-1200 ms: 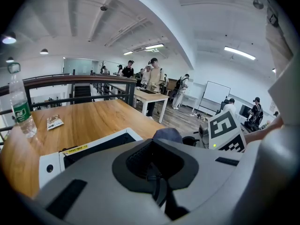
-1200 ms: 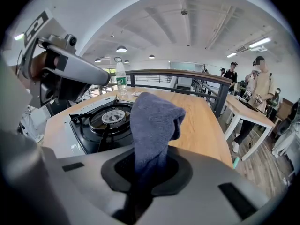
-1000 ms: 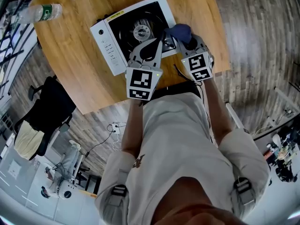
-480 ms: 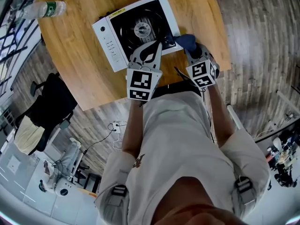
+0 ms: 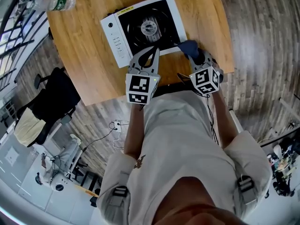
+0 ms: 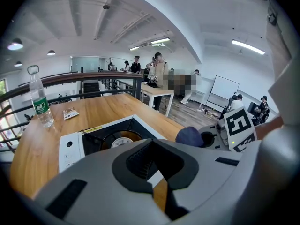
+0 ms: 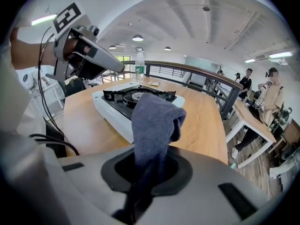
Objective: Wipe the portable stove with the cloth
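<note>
Now the portable stove (image 5: 145,26) sits on the desk (image 5: 79,43), just ahead and to the left of the cloth (image 5: 188,47). Your right gripper (image 5: 196,56) is pinching that cloth, so it is the one to move. Your left gripper (image 5: 151,51) is closed on nothing by the stove's near edge.

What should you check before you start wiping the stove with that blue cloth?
1. Cloth gripped: ok, the right gripper is shut on the blue cloth.
2. Cloth on the stove: not ok, it is by the stove's near corner.
3. Left gripper free: ok, jaws together, nothing between.
4. Stove flat on the table: ok.
5. Burner off: cannot tell; no flame shows.
6. Bottle out of the way: ok, it stands far from the stove.
</note>
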Demonstrator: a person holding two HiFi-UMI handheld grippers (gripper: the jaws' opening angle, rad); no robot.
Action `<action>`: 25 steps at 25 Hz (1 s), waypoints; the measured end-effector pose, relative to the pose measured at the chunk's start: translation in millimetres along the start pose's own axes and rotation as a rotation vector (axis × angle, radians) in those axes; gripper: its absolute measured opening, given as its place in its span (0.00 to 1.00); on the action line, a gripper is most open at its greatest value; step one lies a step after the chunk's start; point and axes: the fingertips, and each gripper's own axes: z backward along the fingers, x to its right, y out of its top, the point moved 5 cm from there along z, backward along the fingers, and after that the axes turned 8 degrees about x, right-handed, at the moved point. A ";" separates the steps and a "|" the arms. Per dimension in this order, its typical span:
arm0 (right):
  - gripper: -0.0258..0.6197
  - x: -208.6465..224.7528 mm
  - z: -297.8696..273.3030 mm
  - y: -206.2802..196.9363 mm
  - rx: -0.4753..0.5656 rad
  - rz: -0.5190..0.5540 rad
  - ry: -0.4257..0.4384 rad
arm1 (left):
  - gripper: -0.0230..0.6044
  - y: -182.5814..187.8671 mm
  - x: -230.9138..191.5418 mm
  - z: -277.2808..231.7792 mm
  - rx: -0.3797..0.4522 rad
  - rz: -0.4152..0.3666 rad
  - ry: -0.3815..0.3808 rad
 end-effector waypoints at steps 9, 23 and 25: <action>0.12 -6.5 -9.5 17.2 0.046 -0.015 -0.181 | 0.07 -25.8 -21.7 28.7 -0.005 0.015 -0.030; 0.12 -22.7 -24.3 31.0 0.039 -0.012 -0.255 | 0.07 -47.6 -43.5 56.7 -0.009 0.033 -0.049; 0.12 -24.8 -23.8 31.5 0.031 -0.009 -0.254 | 0.07 -48.7 -45.3 58.9 -0.009 0.033 -0.051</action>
